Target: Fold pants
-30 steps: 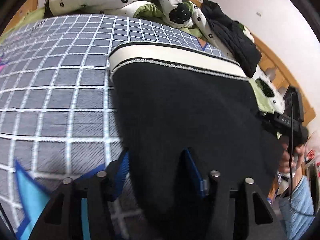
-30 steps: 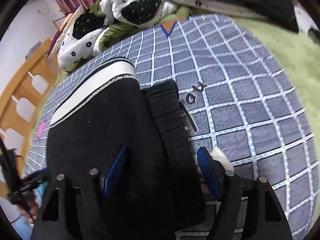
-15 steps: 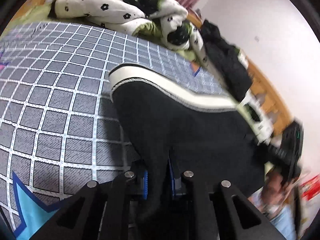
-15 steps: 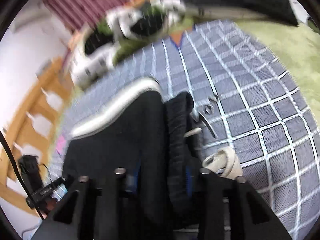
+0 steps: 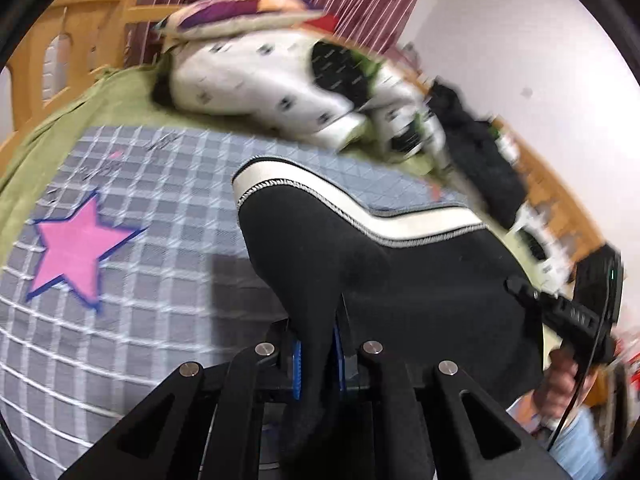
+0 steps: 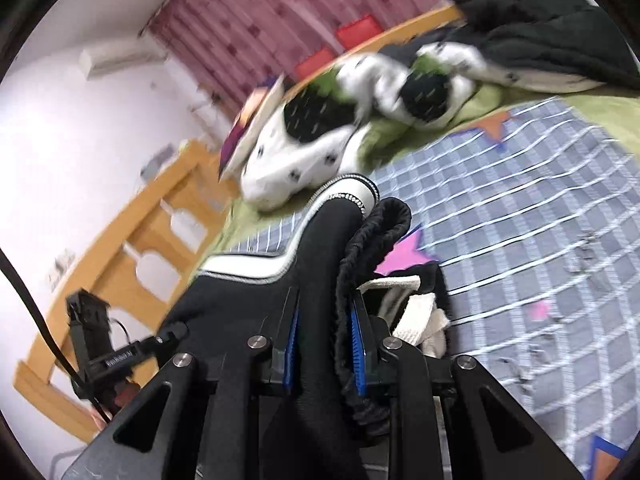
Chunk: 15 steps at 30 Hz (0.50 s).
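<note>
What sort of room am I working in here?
Most likely a bedroom. The pants lie on a checked blanket spread over a bed with a wooden frame, a rumpled spotted duvet sits at its far end, and a curtain hangs behind.

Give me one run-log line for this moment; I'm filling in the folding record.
step: lifting fold | left gripper: shut on pants | right gripper: shut on pants, waistband edge | surface: checked blanket | fold: not yet laid
</note>
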Available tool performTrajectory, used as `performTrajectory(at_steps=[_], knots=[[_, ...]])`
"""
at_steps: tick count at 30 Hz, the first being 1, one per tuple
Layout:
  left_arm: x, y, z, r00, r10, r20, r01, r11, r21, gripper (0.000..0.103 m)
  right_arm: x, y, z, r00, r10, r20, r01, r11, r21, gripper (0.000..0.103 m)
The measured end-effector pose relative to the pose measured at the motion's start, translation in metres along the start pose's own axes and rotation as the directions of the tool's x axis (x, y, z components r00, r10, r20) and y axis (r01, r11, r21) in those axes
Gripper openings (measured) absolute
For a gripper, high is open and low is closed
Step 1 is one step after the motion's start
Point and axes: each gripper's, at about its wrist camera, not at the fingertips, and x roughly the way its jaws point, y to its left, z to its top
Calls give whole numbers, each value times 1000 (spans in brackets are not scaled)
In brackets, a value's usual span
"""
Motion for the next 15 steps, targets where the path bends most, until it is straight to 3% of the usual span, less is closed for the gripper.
performTrajectory(at_steps=[3, 4, 5, 6, 7, 9, 12, 15], knots=[[37, 34, -24, 992, 49, -115, -51, 999, -13, 20, 63, -14, -25, 981, -99, -166, 96, 995, -27, 23], [51, 42, -33, 986, 87, -142, -89, 996, -13, 22, 80, -20, -34, 963, -180, -200, 172, 984, -53, 39], [56, 43, -37, 982, 117, -145, -116, 993, 18, 32, 94, -22, -44, 936, -297, -188, 279, 953, -119, 48], [57, 40, -40, 982, 147, -120, -140, 988, 68, 40, 100, -21, -53, 931, -324, -168, 293, 938, -185, 49], [53, 36, -40, 980, 179, -92, -169, 980, 106, 47, 100, -19, -54, 934, -322, -151, 287, 933, -215, 49], [46, 29, -39, 977, 202, -75, -189, 971, 148, 47, 96, -12, -50, 921, -348, -173, 304, 923, -236, 50], [32, 26, -39, 980, 187, -61, -178, 975, 135, 48, 78, 0, -46, 910, -374, -177, 325, 911, -253, 50], [22, 30, -42, 982, 181, -50, -175, 979, 107, 51, 49, 9, -47, 929, -359, -94, 324, 908, -266, 50]])
